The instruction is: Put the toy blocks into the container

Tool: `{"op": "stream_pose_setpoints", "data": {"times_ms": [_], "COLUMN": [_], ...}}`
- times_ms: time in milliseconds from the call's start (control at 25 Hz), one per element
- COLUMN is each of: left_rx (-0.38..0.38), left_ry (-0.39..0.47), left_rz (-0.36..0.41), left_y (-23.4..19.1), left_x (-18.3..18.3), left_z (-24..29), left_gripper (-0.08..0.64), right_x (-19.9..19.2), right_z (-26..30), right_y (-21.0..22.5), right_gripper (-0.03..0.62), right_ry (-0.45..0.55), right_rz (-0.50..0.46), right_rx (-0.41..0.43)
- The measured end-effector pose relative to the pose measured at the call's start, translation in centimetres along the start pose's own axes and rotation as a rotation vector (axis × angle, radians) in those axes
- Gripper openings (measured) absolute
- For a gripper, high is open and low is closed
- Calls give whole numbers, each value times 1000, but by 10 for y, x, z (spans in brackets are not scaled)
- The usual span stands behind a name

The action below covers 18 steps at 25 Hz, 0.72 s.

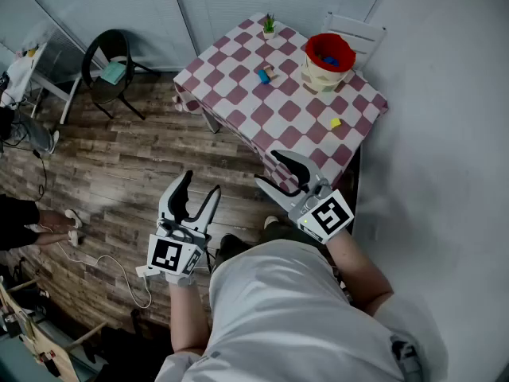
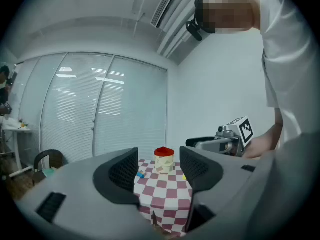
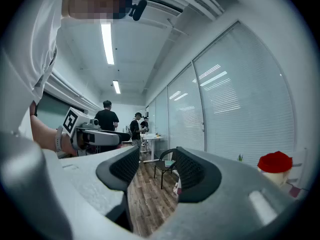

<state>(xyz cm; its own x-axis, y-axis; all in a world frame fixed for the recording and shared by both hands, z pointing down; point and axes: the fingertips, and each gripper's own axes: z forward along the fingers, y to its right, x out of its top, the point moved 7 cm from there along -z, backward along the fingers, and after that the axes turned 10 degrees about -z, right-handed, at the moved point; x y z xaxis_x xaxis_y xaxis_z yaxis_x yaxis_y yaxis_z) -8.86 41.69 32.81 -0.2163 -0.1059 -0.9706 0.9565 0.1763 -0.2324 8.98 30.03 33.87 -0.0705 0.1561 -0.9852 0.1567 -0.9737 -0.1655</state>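
Observation:
A red-rimmed cream container [image 1: 328, 60] stands on the checkered table [image 1: 238, 98] at the far right, with a blue block inside. A blue and tan block pair [image 1: 264, 75] lies mid-table, and a yellow block [image 1: 336, 122] lies near the right edge. My left gripper [image 1: 198, 199] is open over the wood floor, well short of the table. My right gripper [image 1: 276, 172] is open at the table's near corner, holding nothing. In the left gripper view the container [image 2: 164, 159] and blue block [image 2: 141, 174] show between the jaws. The container [image 3: 275, 167] sits at the right gripper view's right edge.
A black chair [image 1: 110, 68] stands on the wood floor left of the table. A small potted plant [image 1: 270, 27] sits at the table's far edge. A white wall runs along the right. A cable lies on the floor [image 1: 119, 269]. People stand far off [image 3: 106, 119].

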Motion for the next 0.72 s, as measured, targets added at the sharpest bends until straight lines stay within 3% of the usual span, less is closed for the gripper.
{"op": "stream_pose_setpoints", "data": {"times_ms": [120, 240, 400, 720], "left_rx": [4, 12, 45, 94], "left_ry": [-2, -8, -19, -52], "left_rz": [-11, -13, -31, -61], "left_y": [4, 8, 10, -3], "left_x": [-2, -4, -7, -17], "left_z": [7, 17, 31, 47], "left_gripper": [241, 241, 241, 241], "right_x": [4, -6, -11, -36], "right_z": [3, -1, -6, 5], "right_y": [5, 13, 31, 60], "right_gripper": [233, 233, 233, 233], "right_ry": [59, 9, 40, -8], "right_rz": [-27, -4, 34, 107], "right_rx": [17, 34, 44, 41]}}
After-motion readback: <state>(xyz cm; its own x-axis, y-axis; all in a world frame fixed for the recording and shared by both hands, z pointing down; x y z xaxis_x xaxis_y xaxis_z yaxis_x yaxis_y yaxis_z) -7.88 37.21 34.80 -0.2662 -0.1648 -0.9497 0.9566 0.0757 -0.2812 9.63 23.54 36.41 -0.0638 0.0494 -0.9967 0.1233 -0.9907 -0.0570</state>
